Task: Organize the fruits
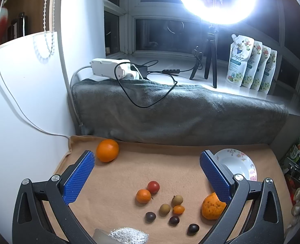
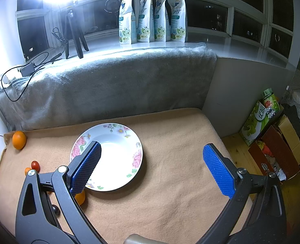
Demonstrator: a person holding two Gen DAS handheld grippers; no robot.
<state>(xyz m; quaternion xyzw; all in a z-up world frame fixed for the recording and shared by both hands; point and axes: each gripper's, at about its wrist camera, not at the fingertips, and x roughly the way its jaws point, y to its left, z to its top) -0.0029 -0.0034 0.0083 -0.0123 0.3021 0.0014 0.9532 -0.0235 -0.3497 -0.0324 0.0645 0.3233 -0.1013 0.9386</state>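
On the tan blanket (image 1: pixel 129 168) covering the surface, the fruits are sitting loose, none in the floral plate (image 2: pixel 117 142) yet. I'm holding the left gripper (image 1: pixel 148 174) above the pile with its jaws spread wide apart, gripping nothing. Between them I'm seeing a cherry tomato (image 1: pixel 153 186) touching a small orange (image 1: pixel 143 196), two brownish longans (image 1: pixel 171 204), a kumquat (image 1: pixel 179 209) and three dark grapes (image 1: pixel 174 220). One big orange (image 1: pixel 107 150) is sitting far back by the grey blanket (image 1: pixel 180 113), and another orange (image 1: pixel 212 206) is lying just beside the inner finger near the plate. I'm keeping the right gripper (image 2: pixel 152 162) open wide too, one finger hanging over the plate's left rim. Ring light (image 1: pixel 216 0) is glaring hard, refill pouches (image 2: pixel 152 14) are lining the windowsill.
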